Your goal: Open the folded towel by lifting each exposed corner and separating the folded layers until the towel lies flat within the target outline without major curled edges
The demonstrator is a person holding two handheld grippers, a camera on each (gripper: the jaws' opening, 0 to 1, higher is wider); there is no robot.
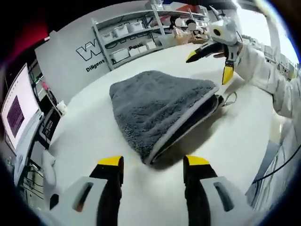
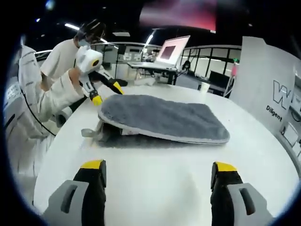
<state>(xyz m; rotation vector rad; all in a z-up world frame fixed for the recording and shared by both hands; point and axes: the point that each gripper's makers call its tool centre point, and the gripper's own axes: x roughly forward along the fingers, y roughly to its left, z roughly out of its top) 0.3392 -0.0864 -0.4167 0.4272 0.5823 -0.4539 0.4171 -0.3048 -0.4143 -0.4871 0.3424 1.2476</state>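
Left claw (image 1: pixel 153 162) spread wide, yellow-tipped jaws apart and pinching nothing, hovering over the white bench (image 1: pixel 94 136) just short of the near edge of the towel (image 1: pixel 160 108). Seen again in the right gripper view (image 2: pixel 104 92) at the far left end of the towel, jaws apart, tips near the cloth (touching or not, cannot tell), held by a hand in a white sleeve (image 2: pixel 51 101). Towel grey and fluffy, still folded, lying in the middle of the bench with its pale trimmed edges stacked in layers and a small loop tag (image 2: pixel 89 133) sticking out at the open corner. Right claw (image 2: pixel 157 172) likewise spread, jaws well apart and empty, low over the bare bench (image 2: pixel 155 188) in front of the towel's long trimmed edge. Same claw in the left gripper view (image 1: pixel 211 63) beyond the far corner of the towel, jaws apart, one tip pointing down beside the cloth. Behind, shelves with boxes (image 1: pixel 127 35), a white wall panel with dark lettering (image 1: pixel 94 52), a monitor (image 1: pixel 14 113) at the left, and a laptop (image 2: pixel 171 52) on a far desk.
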